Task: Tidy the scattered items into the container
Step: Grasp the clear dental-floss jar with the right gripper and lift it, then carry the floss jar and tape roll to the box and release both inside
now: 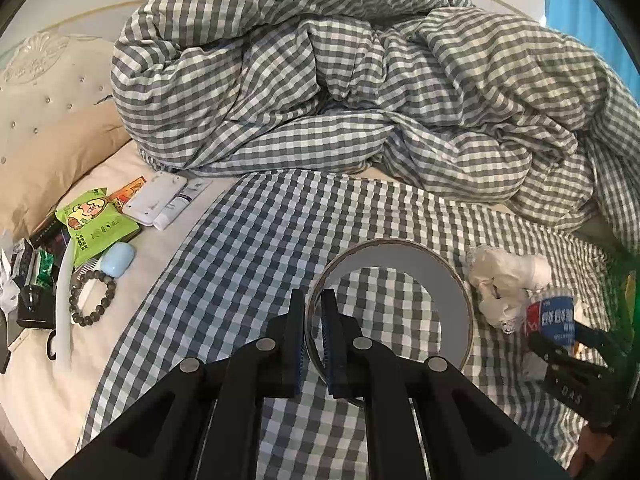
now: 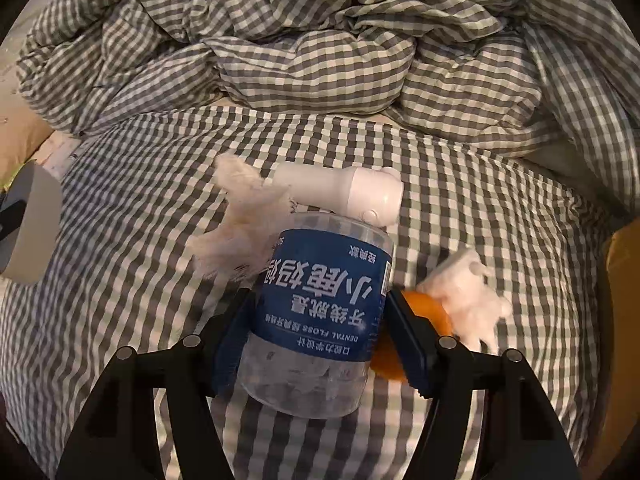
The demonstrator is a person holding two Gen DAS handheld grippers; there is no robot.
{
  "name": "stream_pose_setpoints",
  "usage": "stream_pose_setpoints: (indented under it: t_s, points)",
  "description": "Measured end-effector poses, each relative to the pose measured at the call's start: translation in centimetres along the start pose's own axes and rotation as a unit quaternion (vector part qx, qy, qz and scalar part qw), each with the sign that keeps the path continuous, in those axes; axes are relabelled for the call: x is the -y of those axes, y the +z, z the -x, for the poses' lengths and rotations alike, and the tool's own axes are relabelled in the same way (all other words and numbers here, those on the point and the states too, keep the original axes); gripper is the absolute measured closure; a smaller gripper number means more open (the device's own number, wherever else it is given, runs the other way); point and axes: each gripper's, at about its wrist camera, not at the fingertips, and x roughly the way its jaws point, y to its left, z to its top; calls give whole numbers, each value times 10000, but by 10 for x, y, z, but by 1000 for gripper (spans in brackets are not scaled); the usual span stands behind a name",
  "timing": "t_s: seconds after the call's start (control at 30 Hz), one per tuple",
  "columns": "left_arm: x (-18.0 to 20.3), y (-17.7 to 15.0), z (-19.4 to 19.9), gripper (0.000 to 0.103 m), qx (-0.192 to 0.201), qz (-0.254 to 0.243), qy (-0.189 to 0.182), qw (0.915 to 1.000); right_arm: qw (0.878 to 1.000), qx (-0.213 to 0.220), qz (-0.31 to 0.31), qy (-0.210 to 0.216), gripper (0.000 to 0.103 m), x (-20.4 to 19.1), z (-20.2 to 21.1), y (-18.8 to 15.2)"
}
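My left gripper (image 1: 314,340) is clamped on the near wall of the round, shallow grey container with a brownish rim (image 1: 416,258), one finger inside and one outside, and through its open middle I see only the grey-and-white checked sheet (image 1: 260,240), so as far as I can tell nothing has gone into it yet. My right gripper (image 2: 316,340) is closed around the clear plastic dental floss jar with a blue label (image 2: 320,312), lying at a slant between my fingers just off to the right of the container. Around the jar, other things lie loose on the sheet: a crumpled white lace cloth (image 2: 236,216), a white cylindrical bottle with a domed cap (image 2: 340,194), a small white plastic toy figure (image 2: 464,292) and something orange (image 2: 428,312) partly hidden behind my right finger. Well apart on the cream sheet to the left sits a second scatter: a green snack packet (image 1: 92,220), a pale blue oval case (image 1: 118,258), a dark bead bracelet (image 1: 92,296), a white flat box (image 1: 154,198) and a white tube (image 1: 182,204), with more dark items at the edge that I cannot make out. I judge the tidying barely begun: the jar looks to be the first item bound for the container, and both clusters are left.
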Motion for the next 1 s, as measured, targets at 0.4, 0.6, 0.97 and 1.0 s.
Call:
stream_pose_setpoints:
  t_s: [0.4, 0.6, 0.97, 1.0]
  points:
    - [25, 5, 47, 95, 284, -122, -165, 9994, 9985, 464, -279, 126, 38, 33, 67, -27]
    - [50, 9, 73, 95, 432, -250, -327, 9982, 9953, 829, -472, 166, 38, 58, 111, -35]
    - [130, 15, 139, 95, 797, -618, -934, 9905, 9809, 1694, -845, -435, 38, 134, 228, -41]
    - [139, 14, 145, 95, 829, -652, -996, 9894, 9797, 1740, -871, -491, 38, 140, 236, -43]
